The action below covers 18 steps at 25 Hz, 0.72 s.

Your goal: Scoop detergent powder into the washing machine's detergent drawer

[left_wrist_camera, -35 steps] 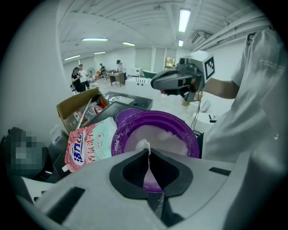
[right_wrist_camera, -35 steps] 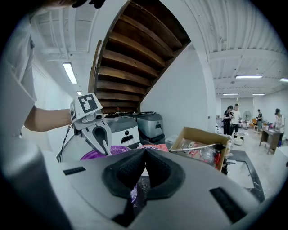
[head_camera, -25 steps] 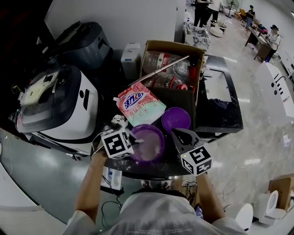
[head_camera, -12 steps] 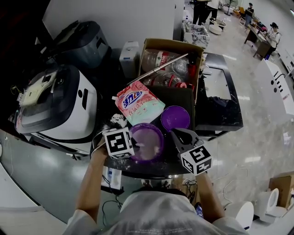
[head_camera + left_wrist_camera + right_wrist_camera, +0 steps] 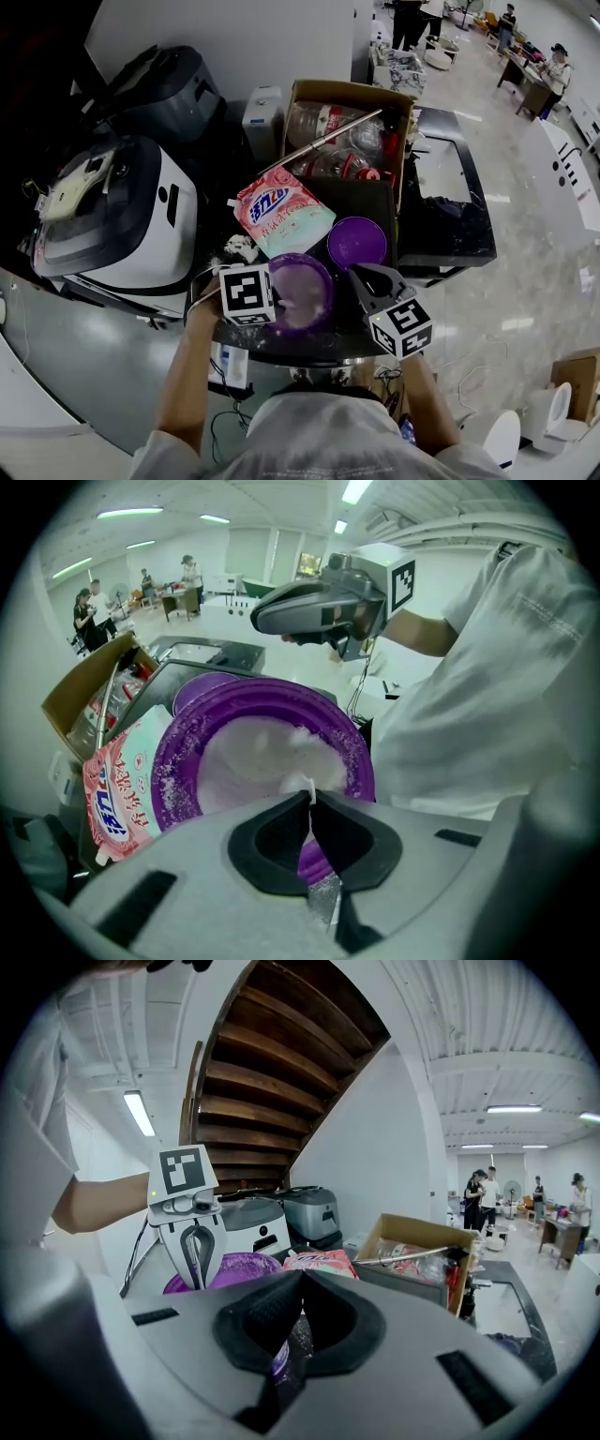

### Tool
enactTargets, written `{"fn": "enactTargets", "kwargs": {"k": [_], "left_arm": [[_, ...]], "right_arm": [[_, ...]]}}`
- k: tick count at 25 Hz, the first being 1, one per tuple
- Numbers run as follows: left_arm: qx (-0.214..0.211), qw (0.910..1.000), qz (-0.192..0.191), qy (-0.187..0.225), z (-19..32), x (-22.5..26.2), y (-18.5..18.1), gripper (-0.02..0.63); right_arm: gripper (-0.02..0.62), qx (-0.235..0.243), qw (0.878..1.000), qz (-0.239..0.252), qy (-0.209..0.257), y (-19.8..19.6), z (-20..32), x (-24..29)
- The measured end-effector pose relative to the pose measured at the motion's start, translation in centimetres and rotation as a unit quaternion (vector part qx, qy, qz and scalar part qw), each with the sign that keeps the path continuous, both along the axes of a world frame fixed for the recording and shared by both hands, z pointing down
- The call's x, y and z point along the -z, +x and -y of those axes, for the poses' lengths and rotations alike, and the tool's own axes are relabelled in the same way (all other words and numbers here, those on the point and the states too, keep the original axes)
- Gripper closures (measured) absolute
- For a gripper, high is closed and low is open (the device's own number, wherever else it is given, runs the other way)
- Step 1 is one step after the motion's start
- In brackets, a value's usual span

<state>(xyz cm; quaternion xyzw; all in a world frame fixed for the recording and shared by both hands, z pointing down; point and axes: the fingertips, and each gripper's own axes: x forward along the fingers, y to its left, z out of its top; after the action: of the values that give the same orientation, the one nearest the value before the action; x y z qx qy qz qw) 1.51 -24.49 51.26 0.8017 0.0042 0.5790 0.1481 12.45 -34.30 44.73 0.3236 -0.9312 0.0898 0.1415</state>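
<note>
Two grippers up, we're holding one in each hand. The left gripper (image 5: 309, 802) is clamping a thin white scoop (image 5: 307, 786): its jaws are pinching together on the handle. The scoop's far end is sitting in the detergent powder (image 5: 248, 766). All the powder we're seeing is a white heap inside one purple bowl (image 5: 176, 761), with grains sticking to the rim. The bowl is sitting at the near edge of the black counter (image 5: 309, 345), directly in front of us.

The right gripper (image 5: 302, 1279) is hovering just right of the bowl. Its jaws are closed on each other and are gripping nothing; only a bit of purple is showing through the gap below the pads.

Counting the rest:
- One pink detergent bag (image 5: 281, 211) is lying flat, touching the bowl's far-left side.
- One smaller purple round piece (image 5: 357, 242) is sitting just behind the bowl. It's a lid or a second bowl; we can't tell which.
- One open cardboard box (image 5: 349, 92) is standing behind that, holding plastic bottles (image 5: 323, 122). One metal rod (image 5: 328, 139) is lying across it.
- Two machines are standing on the left: one white with a grey top (image 5: 141, 234), and one dark grey (image 5: 173, 89) behind it.
- One small white container (image 5: 262, 112) is standing beside the box.
</note>
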Motion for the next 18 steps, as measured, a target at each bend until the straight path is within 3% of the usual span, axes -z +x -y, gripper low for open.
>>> {"fn": "enactTargets", "kwargs": {"k": [8,18], "left_arm": [[-0.035,0.9986,0.002,-0.039,-1.6,0.2,0.4,0.591],[-0.018,0.9968,-0.043,-0.065,-2.3,1.5,0.8,0.591]], "right_arm": [[0.597,0.0,1.0,-0.001,0.0,0.4,0.0,-0.1],[0.597,-0.001,1.0,-0.005,-0.002,0.4,-0.2,-0.2]]}}
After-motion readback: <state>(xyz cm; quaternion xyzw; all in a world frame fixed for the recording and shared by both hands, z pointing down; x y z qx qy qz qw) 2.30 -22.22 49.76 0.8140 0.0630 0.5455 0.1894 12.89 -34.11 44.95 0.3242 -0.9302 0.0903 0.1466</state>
